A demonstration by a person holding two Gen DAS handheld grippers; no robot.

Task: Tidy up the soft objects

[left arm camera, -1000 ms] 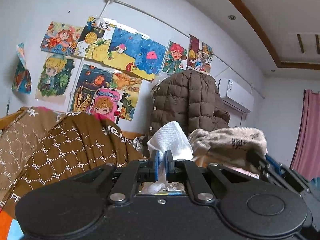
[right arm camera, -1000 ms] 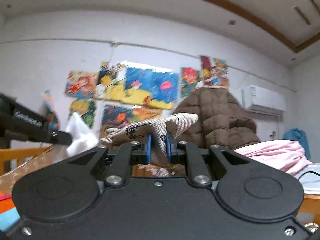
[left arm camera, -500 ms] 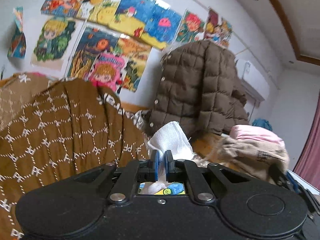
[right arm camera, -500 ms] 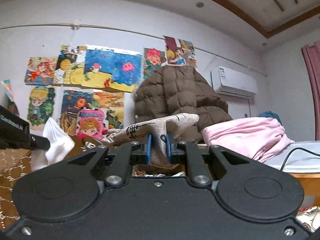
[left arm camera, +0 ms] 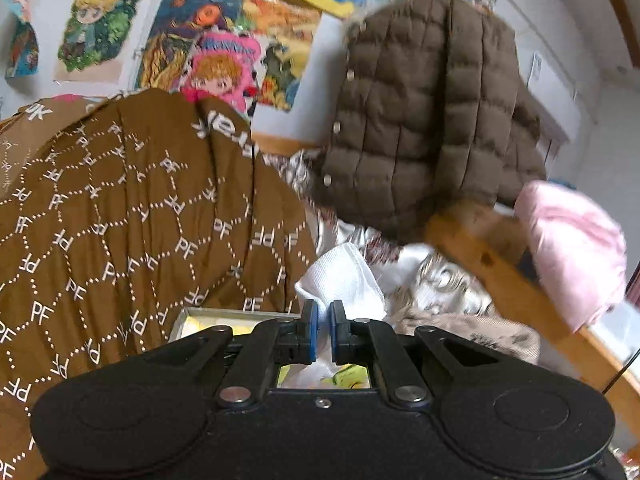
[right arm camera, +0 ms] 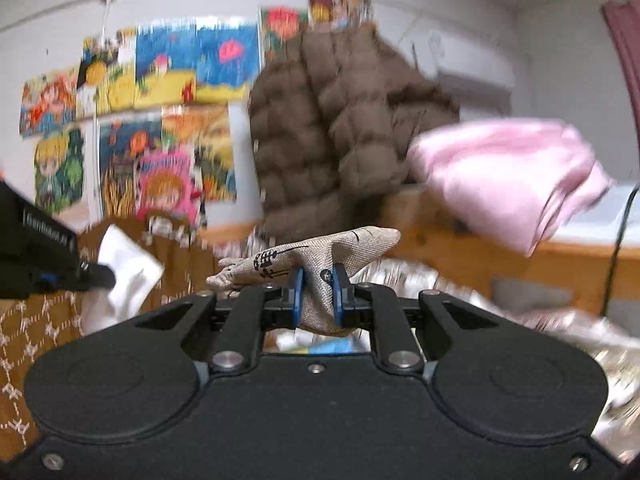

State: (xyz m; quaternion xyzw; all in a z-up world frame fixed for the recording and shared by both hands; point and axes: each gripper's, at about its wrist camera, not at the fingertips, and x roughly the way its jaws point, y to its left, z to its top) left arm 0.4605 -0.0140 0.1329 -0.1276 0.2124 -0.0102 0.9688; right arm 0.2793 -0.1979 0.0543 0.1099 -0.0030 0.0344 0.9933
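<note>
One white cloth (left arm camera: 342,278) is sitting low in the centre of the left wrist view, its lower part pinched between the two blue-padded fingers of the left hand-held gripper (left arm camera: 323,322), whose jaws are pressing nearly together on it while its upper part is fanning out above them. One beige printed cloth (right arm camera: 316,262) is lying across the lower centre of the right wrist view, and the right hand-held gripper (right arm camera: 318,292) is clamping a bunched fold of it between its two fingers, the rest spreading left and right over the fingertips. In that same view the white cloth is showing at the lower left, hanging from the left hand-held gripper at the left edge. One brown patterned fabric (left arm camera: 120,216) with white dotted lines and letters is filling the left of the left wrist view. One brown quilted jacket (left arm camera: 424,120) is hanging in the upper right centre, and one pink garment (left arm camera: 576,252) is draping over a wooden rail (left arm camera: 500,264) at the right. Several colourful drawings (left arm camera: 216,60) are covering the wall in the upper left; blur is keeping me from counting them exactly.
</note>
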